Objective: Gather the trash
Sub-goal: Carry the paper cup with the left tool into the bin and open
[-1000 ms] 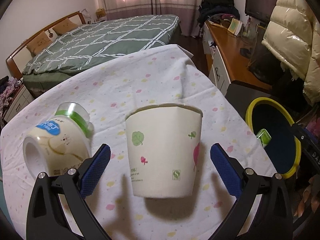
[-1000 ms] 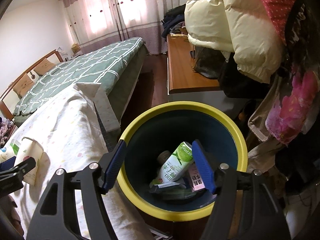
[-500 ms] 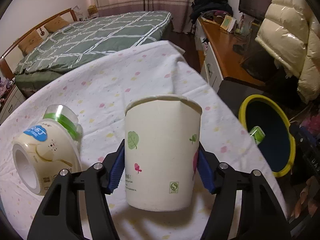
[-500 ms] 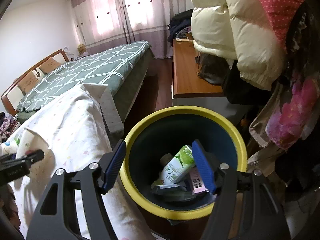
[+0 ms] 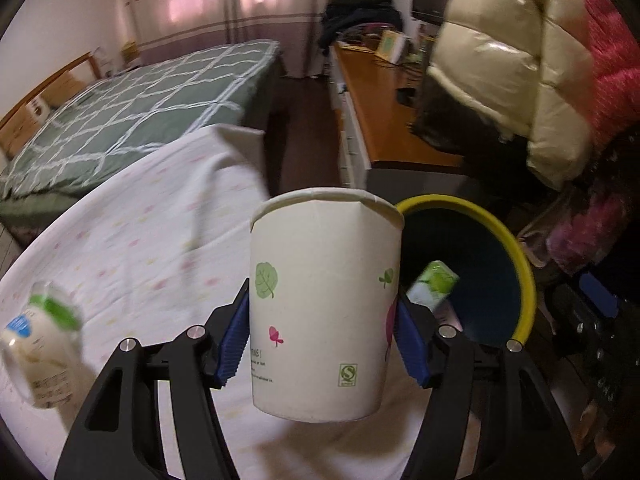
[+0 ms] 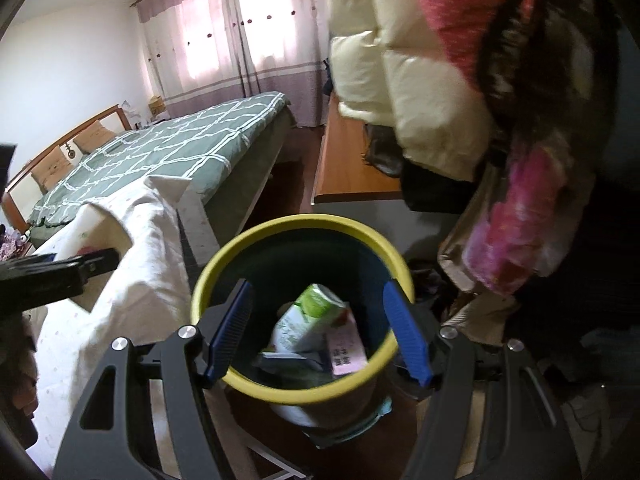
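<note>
Your left gripper [image 5: 322,334] jaws just closed on the paper cup [image 5: 324,304]: pads pinch both sides, cup upright, off the tablecloth [image 5: 160,216], beside the bin [image 5: 520,256]. R wrist view: right gripper [image 6: 318,332] jaws apart, nothing between, over bin w/ carton [image 6: 310,318] inside.

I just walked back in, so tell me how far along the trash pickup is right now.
Partly done. A green carton and a pink packet already lie in the yellow-rimmed bin. In hand: the left gripper is clamped on the paper cup, lifted off the spotted tablecloth beside the bin. Left: dropping the cup in, then the yogurt bottle. The right gripper is open above the bin.
</note>
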The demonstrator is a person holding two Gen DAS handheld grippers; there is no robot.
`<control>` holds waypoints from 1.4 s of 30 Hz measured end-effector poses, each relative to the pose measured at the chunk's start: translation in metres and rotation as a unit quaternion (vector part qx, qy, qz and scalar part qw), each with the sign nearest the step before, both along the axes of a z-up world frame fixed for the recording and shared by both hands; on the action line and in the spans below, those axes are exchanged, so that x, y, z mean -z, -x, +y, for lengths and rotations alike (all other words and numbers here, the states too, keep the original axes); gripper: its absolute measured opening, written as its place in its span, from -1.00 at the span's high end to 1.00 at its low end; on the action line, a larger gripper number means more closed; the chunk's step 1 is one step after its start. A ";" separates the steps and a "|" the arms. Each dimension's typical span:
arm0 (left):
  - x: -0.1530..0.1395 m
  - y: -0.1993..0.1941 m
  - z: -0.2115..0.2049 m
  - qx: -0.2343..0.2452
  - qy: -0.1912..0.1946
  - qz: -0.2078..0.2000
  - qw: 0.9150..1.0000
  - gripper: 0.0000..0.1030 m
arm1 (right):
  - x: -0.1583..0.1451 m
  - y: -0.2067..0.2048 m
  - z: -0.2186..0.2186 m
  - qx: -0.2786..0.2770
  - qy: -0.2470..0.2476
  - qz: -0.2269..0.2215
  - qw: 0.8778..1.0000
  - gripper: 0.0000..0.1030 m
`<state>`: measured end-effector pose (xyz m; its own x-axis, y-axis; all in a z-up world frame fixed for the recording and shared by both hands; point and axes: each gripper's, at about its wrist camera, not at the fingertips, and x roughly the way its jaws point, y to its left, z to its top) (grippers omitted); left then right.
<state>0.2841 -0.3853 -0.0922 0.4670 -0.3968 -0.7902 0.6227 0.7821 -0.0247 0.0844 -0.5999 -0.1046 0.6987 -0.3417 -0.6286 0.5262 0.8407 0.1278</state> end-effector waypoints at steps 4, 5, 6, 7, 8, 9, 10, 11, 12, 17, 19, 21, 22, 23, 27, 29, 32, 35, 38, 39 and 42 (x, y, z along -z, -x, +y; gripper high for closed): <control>0.006 0.012 -0.042 0.032 -0.003 0.007 0.999 -0.23 | 0.004 0.016 -0.010 0.011 -0.001 0.002 1.000 -0.26; 0.008 0.014 -0.050 0.037 -0.006 0.007 0.999 -0.24 | 0.005 0.019 -0.012 0.013 -0.003 0.003 1.000 -0.26; 0.011 0.018 -0.061 0.045 -0.009 0.009 0.999 -0.25 | 0.007 0.023 -0.015 0.016 -0.006 0.004 1.000 -0.26; 0.014 0.021 -0.068 0.051 -0.011 0.010 0.999 -0.26 | 0.008 0.026 -0.017 0.019 -0.007 0.005 1.000 -0.26; 0.017 0.025 -0.078 0.058 -0.015 0.013 0.998 -0.28 | 0.010 0.030 -0.019 0.021 -0.008 0.005 1.000 -0.26; 0.020 0.025 -0.085 0.061 -0.017 0.015 0.998 -0.29 | 0.011 0.032 -0.021 0.023 -0.010 0.005 1.000 -0.26; 0.021 0.027 -0.093 0.064 -0.018 0.016 0.998 -0.30 | 0.011 0.034 -0.023 0.025 -0.011 0.005 1.000 -0.26; 0.022 0.028 -0.098 0.066 -0.019 0.017 0.998 -0.31 | 0.011 0.035 -0.026 0.028 -0.012 0.004 1.000 -0.26; 0.022 0.029 -0.104 0.068 -0.019 0.017 0.997 -0.32 | 0.011 0.037 -0.027 0.030 -0.014 0.003 0.999 -0.26; 0.023 0.031 -0.117 0.071 -0.021 0.016 0.997 -0.33 | 0.010 0.041 -0.035 0.037 -0.018 -0.002 0.999 -0.26; 0.024 0.030 -0.120 0.069 -0.023 0.014 0.997 -0.40 | 0.010 0.042 -0.034 0.037 -0.018 -0.002 0.999 -0.27; 0.023 0.028 -0.119 0.063 -0.025 0.010 0.998 -0.64 | 0.009 0.043 -0.035 0.036 -0.019 -0.003 0.999 -0.29; 0.022 0.028 -0.117 0.059 -0.023 0.008 0.998 -0.70 | 0.010 0.043 -0.035 0.036 -0.019 -0.003 0.999 -0.30; 0.019 0.029 -0.113 0.057 -0.019 0.006 0.998 -0.71 | 0.009 0.043 -0.034 0.035 -0.018 -0.004 0.999 -0.30; 0.003 0.037 -0.086 0.048 0.003 -0.008 0.999 -0.71 | 0.006 0.040 -0.029 0.029 -0.017 -0.006 0.999 -0.30; -0.010 0.044 -0.059 0.036 0.018 -0.028 0.999 -0.72 | 0.004 0.036 -0.024 0.022 -0.016 -0.008 1.000 -0.30; -0.025 0.051 -0.010 0.004 0.044 -0.051 0.998 -0.79 | 0.002 0.030 -0.015 0.009 -0.012 -0.010 1.000 -0.30; -0.035 0.057 0.041 -0.029 0.063 -0.071 0.995 -0.81 | -0.002 0.024 -0.002 -0.002 -0.009 -0.009 1.000 -0.31; -0.041 0.066 0.097 -0.072 0.067 -0.096 0.990 -0.82 | -0.006 0.016 0.013 -0.018 -0.003 -0.008 1.000 -0.31; -0.042 0.069 0.119 -0.090 0.068 -0.103 0.988 -0.82 | -0.008 0.013 0.018 -0.024 0.000 -0.009 1.000 -0.31; -0.044 0.076 0.176 -0.141 0.072 -0.116 0.981 -0.82 | -0.015 0.002 0.036 -0.042 0.008 -0.011 0.999 -0.31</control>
<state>0.2085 -0.2091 -0.0479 0.7349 -0.3254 -0.5950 0.3839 0.9229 -0.0306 0.0820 -0.5644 -0.0898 0.7383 -0.2910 -0.6084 0.4515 0.8834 0.1254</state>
